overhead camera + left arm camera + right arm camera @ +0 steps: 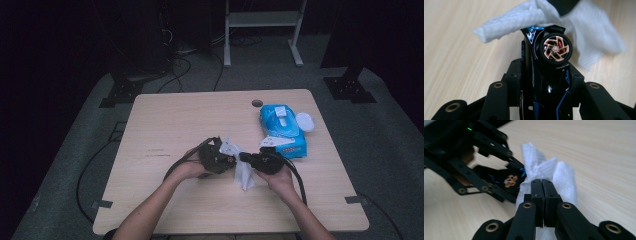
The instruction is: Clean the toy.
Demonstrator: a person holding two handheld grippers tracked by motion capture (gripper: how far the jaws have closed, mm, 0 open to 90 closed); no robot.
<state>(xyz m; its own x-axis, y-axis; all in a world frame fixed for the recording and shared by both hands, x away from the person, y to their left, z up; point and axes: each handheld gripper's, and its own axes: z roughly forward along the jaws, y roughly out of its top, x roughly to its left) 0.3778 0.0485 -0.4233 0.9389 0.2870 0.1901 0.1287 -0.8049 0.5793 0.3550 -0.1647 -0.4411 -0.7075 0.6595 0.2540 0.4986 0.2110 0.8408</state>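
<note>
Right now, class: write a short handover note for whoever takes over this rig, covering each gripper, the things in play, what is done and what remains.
Left gripper: shut on the black toy car, held above the table.
Right gripper: shut on a white wipe, pressed against the car's end.
Blue wipe pack: on the table's right side, lid open.
Done: wipe out, car lifted, wiping under way.
Left: probably finish wiping, then set both down.

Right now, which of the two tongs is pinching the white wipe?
The right tongs. They are squeezed shut on the white wipe, while the left tongs hold a black toy car with a copper wheel instead.
</note>
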